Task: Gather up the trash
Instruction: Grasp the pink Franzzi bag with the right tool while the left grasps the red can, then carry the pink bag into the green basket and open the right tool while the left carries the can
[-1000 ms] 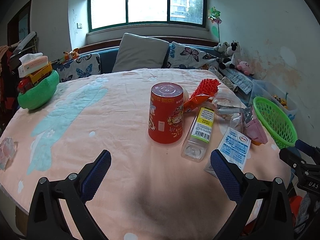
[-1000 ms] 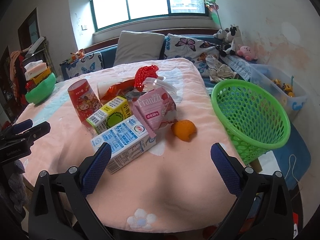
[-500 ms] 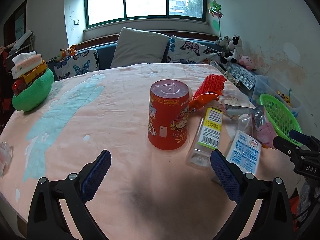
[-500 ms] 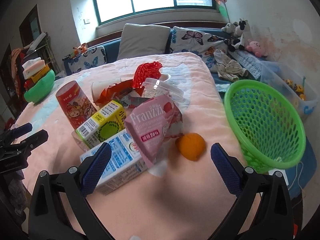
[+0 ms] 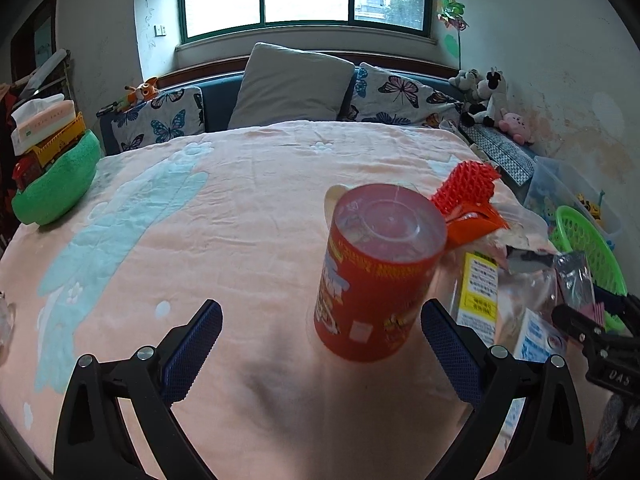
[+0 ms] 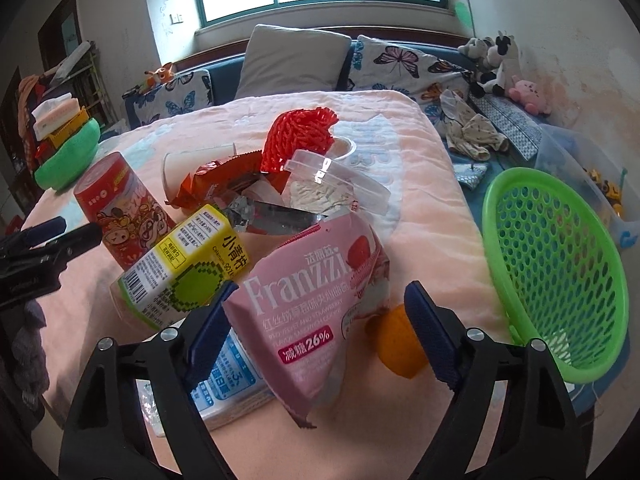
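A pile of trash lies on the pink blanket. My right gripper (image 6: 316, 324) is open, its jaws on either side of the pink Franzzi wrapper (image 6: 316, 312). An orange peel (image 6: 394, 340) lies by its right finger, a blue-white carton (image 6: 232, 384) and a yellow-green drink box (image 6: 184, 268) at its left. My left gripper (image 5: 320, 336) is open close before the upright red can (image 5: 372, 272), which stands toward its right finger. The green mesh basket (image 6: 560, 264) hangs at the table's right edge.
A red mesh net (image 6: 300, 132), an orange wrapper (image 6: 224, 184), a clear plastic lid (image 6: 340, 184) and a paper cup (image 6: 192, 164) lie behind the pile. A green bowl with toys (image 5: 56, 184) sits far left. Pillows and plush toys line the sofa behind.
Both grippers have moved forward. The red can is now much nearer the left gripper, and the pink wrapper now sits between the right gripper's jaws. Both stay open.
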`<state>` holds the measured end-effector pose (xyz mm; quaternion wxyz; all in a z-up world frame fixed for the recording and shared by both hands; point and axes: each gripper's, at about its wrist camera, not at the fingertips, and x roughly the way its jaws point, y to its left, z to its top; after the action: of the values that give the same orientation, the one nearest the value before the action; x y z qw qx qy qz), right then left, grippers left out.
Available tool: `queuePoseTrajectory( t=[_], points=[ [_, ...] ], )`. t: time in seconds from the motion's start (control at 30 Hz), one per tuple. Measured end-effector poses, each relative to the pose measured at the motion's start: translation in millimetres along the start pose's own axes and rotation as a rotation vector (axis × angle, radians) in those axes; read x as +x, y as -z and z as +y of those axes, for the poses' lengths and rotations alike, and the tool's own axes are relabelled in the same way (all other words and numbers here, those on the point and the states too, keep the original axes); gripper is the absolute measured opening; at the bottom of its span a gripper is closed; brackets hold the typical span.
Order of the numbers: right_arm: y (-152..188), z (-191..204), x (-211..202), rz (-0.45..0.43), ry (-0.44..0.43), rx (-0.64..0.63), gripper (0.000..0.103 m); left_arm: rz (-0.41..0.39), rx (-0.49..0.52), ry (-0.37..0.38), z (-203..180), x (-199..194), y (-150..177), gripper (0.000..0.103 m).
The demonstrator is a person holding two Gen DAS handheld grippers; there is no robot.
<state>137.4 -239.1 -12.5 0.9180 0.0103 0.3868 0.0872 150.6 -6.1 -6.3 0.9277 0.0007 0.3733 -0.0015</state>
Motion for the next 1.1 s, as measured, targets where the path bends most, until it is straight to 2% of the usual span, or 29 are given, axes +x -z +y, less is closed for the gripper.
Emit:
queuePoseTrajectory(
  t=[0.13,0.2,0.3,0.4,0.47,0.53,0.87,1.1],
  points=[
    [1,-2,2,0.003,-0.021,0.010,0.069,-0.005,0.014,0.039,-4,14,-6,0.097],
    [1,-2,0,0.000,-0.027,0.009,0.060,-0.013,0.027,0.066,-9,18,-8,0.097],
    [1,-4,-5,-0.007,-0.040,0.018,0.054,-0.026,0.056,0.101,-17,20,-10,0.096],
    [1,-6,-10,-0.014,-0.064,0.033,0.049,-0.038,0.084,0.116,-24,22,-13,0.088],
    [-1,-7,-14,-0.021,-0.075,0.034,0.048,-0.023,0.090,0.128,-25,26,-14,0.071],
    [0,-6,-18,-0.031,-0.077,0.030,0.047,-0.005,0.078,0.140,-24,31,-15,0.065],
    [-3,-12,-51,-0.093,-0.133,0.062,0.046,-0.040,0.071,0.151,-16,10,-15,0.064],
    [-2,-19,-79,-0.170,-0.113,0.054,0.046,-0.080,0.060,0.185,-13,-27,-28,0.064]
  ],
)
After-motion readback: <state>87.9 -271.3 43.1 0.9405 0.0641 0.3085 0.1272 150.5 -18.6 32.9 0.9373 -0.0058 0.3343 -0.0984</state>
